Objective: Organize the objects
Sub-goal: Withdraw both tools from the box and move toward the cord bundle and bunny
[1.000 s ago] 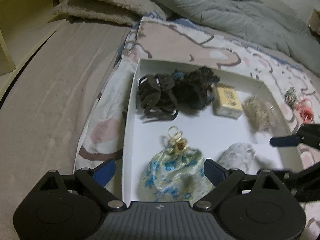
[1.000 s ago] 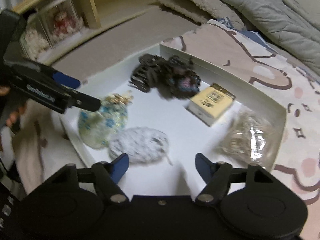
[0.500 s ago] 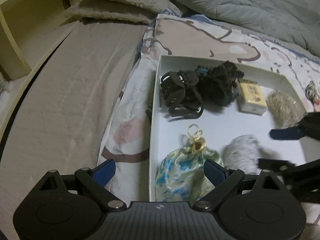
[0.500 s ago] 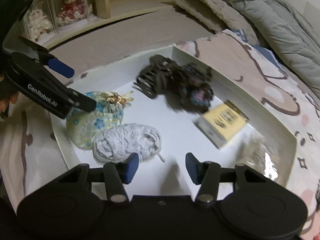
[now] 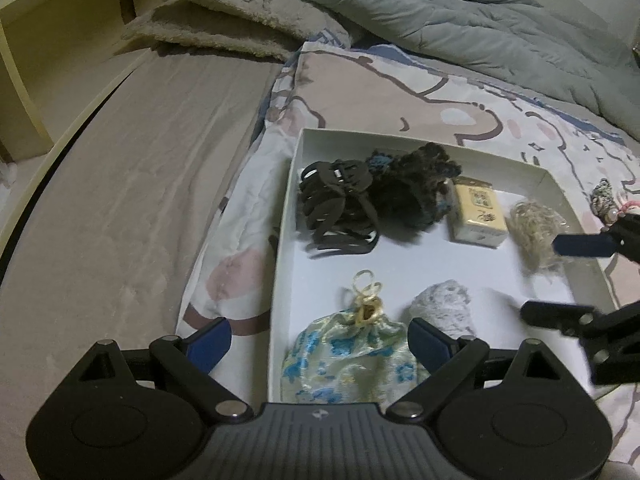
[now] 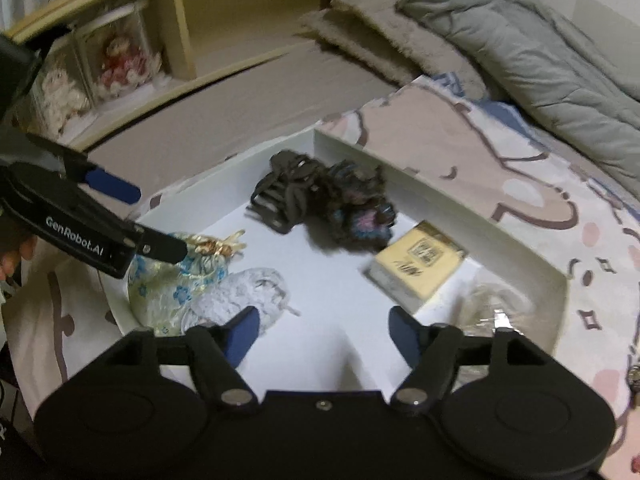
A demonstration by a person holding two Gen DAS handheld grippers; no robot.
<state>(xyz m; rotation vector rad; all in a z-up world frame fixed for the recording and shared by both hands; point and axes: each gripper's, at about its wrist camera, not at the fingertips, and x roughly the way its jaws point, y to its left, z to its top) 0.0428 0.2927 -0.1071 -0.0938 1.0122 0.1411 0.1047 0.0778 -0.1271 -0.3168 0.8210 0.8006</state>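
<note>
A white tray [image 5: 420,142] [image 6: 400,168] lies on the bed. It holds a dark claw clip [image 5: 336,208] [image 6: 284,196], a dark scrunchie [image 5: 412,192] [image 6: 356,216], a yellow box [image 5: 478,216] [image 6: 416,264], a beige tangle in clear wrap [image 5: 534,226] [image 6: 492,304], a floral pouch [image 5: 348,356] [image 6: 168,284] and a grey-white knit bundle [image 5: 444,304] [image 6: 244,288]. My left gripper [image 5: 320,344] [image 6: 156,220] hangs open over the pouch. My right gripper [image 6: 324,332] [image 5: 548,280] is above bare tray floor, its jaws opening with nothing between them.
A patterned quilt [image 5: 380,92] lies under the tray, with a grey duvet [image 5: 460,20] and a fuzzy pillow [image 5: 224,28] behind. Small hair ties [image 5: 608,204] lie right of the tray. A yellow shelf with dolls [image 6: 120,64] stands beside the bed.
The right gripper's fingers drew closer together, then spread apart again, and its view drifted across the tray. The left gripper stayed wide and almost still.
</note>
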